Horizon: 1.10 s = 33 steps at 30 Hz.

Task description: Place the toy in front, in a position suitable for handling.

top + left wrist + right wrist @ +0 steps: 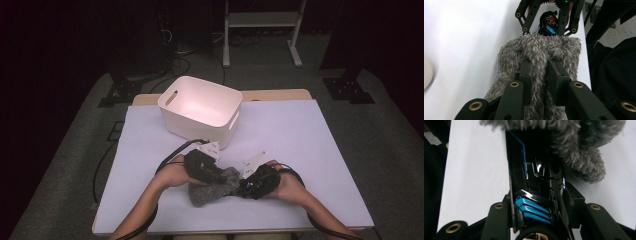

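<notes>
A fuzzy grey pouch of shaggy fabric point(214, 187) lies near the front edge of the pale lilac tabletop point(300, 130), between the two hands. Seen from the left tool view, the pouch point(536, 52) runs away from the camera, its far end bunched and rounded, its near part gathered into a ridge. The left tool point(220, 176) has its two black jaws pressed together on that ridge, pinching a fold of the fur; the pile bulges out on both sides of the jaws. The left hand point(176, 175) holds this tool from the left side of the pouch.

A glossy black toy car with bright blue stripes point(536, 190) sits lengthways between the jaws of the right tool point(541, 195), its far end going in under the grey fur of the pouch point(579, 157). The right tool's jaws stand part-way apart with the car's body between them and close against its sides. In the high view the right tool point(244, 184) meets the pouch's right end, with the right hand point(287, 182) behind it. From the left tool view the car point(548, 23) shows beyond the pouch, framed by the right tool's black links.

Farther back on the tabletop, well apart from the pouch, stands a cream plastic bin with handle slots point(200, 110), open side up.
</notes>
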Each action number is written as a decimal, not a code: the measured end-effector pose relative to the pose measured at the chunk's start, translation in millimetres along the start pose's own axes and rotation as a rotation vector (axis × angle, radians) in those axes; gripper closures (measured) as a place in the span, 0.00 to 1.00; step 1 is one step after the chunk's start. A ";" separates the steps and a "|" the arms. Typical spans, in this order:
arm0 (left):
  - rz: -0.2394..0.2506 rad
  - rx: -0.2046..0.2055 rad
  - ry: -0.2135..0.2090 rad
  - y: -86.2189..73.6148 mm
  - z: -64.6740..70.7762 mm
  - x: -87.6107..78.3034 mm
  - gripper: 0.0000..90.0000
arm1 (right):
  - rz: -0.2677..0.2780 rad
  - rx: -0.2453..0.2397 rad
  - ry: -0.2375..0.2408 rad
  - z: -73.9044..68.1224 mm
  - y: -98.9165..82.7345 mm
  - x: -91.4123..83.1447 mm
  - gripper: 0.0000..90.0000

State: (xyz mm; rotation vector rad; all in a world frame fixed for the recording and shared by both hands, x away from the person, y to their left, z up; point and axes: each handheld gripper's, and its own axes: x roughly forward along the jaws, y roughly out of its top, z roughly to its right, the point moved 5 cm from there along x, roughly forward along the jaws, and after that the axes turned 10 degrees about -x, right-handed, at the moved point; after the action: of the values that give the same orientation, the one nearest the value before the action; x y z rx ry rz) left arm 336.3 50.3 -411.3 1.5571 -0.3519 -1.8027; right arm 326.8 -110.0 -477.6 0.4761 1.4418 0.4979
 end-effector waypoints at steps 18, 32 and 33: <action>0.033 -0.058 0.006 -27.3 -9.6 -3.9 0.83 | -0.018 0.003 -0.002 -1.4 -4.6 -2.7 0.63; 0.046 -0.072 -0.011 -36.8 -8.0 -1.7 0.83 | -0.014 0.025 -0.010 -3.1 -12.7 -8.3 0.63; 0.042 -0.071 -0.008 -37.8 -7.9 -2.1 0.83 | -0.015 0.025 -0.011 -3.1 -12.9 -8.4 0.63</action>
State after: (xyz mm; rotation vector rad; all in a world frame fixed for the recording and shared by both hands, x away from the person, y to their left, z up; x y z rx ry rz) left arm 331.1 80.2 -435.2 1.4833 -0.3183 -1.7709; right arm 323.6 -125.4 -478.6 0.4866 1.4414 0.4654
